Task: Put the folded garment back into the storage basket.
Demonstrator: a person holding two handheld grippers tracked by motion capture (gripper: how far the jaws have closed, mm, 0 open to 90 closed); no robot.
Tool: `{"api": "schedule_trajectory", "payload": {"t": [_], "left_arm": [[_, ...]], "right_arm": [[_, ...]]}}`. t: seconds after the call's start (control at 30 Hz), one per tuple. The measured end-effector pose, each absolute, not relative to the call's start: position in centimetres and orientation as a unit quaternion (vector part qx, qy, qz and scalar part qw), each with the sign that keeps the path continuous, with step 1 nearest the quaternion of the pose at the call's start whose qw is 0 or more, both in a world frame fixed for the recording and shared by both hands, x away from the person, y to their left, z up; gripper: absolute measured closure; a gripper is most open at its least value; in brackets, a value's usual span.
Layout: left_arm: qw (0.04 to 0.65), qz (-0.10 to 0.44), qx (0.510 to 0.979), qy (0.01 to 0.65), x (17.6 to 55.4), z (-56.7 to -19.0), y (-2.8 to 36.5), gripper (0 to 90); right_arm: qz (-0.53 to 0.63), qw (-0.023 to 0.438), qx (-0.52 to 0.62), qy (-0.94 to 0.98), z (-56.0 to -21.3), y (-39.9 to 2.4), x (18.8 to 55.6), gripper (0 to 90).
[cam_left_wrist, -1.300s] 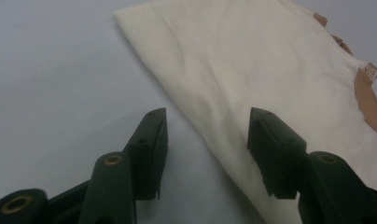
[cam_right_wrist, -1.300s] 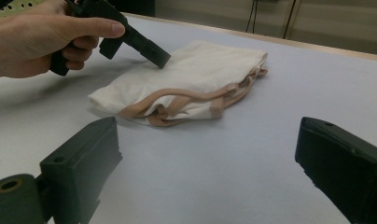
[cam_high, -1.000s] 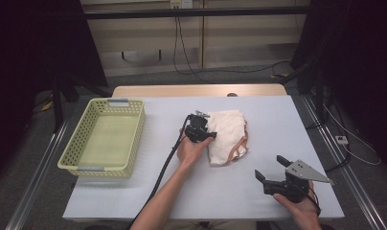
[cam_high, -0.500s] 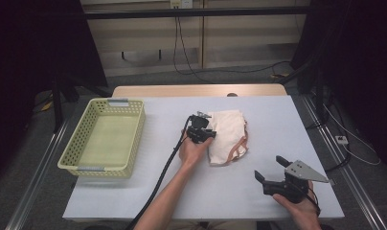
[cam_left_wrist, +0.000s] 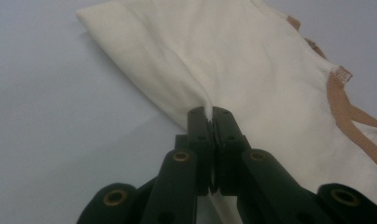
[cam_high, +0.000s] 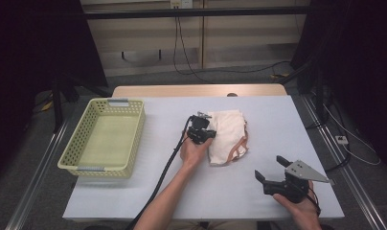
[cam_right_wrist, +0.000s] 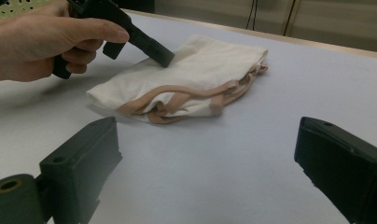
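High view first, and I take the folded cream-white cloth with tan-orange trim (cam_high: 227, 136) as my landmark; it lies about in the middle of the white table (cam_high: 278, 124). Far to the left of the cloth I see the pale yellow-green plastic basket with perforated walls (cam_high: 72, 148), well apart from it, near the left edge of the table. It has a grey label on its near rim and another on its far rim.

Just at the left edge of the cloth is my left gripper (cam_high: 201, 130), held by the left hand (cam_high: 194, 152), whose forearm comes from the bottom of the picture. A black cable (cam_high: 165, 167) trails from this gripper toward the near edge of the table. In the left gripper view, the two black jaws are closed together and a small pinch of the cream fabric (cam_left_wrist: 270, 70) stands up between their tips, so this gripper is holding the cloth at its edge. The tan trim runs along the right side of that view.

To the right of the cloth and nearer to me, well apart from it, my right gripper (cam_high: 274, 168) sits low over the table in the right hand (cam_high: 301, 206), with the grey three-cornered plate (cam_high: 304, 170) on top. Its jaws stand wide apart with nothing between them. In the right gripper view, I look between them at the cloth, and the left gripper (cam_right_wrist: 161, 57) touches the cloth's top side there.
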State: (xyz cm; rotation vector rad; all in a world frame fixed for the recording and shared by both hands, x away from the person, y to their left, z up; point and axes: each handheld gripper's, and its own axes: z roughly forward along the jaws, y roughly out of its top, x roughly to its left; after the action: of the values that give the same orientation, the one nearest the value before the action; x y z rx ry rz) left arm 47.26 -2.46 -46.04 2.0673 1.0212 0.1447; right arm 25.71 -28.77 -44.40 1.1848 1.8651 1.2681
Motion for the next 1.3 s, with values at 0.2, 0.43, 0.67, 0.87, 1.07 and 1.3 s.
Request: {"api": "schedule_trajectory", "payload": {"t": [0.2, 0.43, 0.67, 0.87, 1.07, 1.3], "left_arm": [[0.424, 0.052, 0.810, 0.401, 47.3, -45.4, -2.1, 87.7], [0.435, 0.053, 0.811, 0.388, 47.3, -44.6, -1.8, 87.7], [0.446, 0.047, 0.812, 0.372, 47.2, -43.9, -1.6, 87.7], [0.455, 0.054, 0.812, 0.362, 47.1, -43.0, -1.3, 87.7], [0.460, 0.058, 0.814, 0.349, 47.0, -42.3, -0.9, 87.7], [0.464, 0.074, 0.815, 0.339, 46.8, -41.2, -0.1, 87.7]], "right_arm": [[0.476, 0.292, 0.447, 0.699, -44.4, -28.8, 25.7, 6.6], [0.477, 0.293, 0.447, 0.698, -44.4, -28.8, 25.7, 6.6], [0.477, 0.293, 0.447, 0.698, -44.4, -28.8, 25.7, 6.6], [0.477, 0.292, 0.447, 0.698, -44.4, -28.8, 25.7, 6.5], [0.477, 0.292, 0.447, 0.698, -44.4, -28.8, 25.7, 6.4], [0.478, 0.292, 0.446, 0.698, -44.4, -28.8, 25.7, 6.4]]}}
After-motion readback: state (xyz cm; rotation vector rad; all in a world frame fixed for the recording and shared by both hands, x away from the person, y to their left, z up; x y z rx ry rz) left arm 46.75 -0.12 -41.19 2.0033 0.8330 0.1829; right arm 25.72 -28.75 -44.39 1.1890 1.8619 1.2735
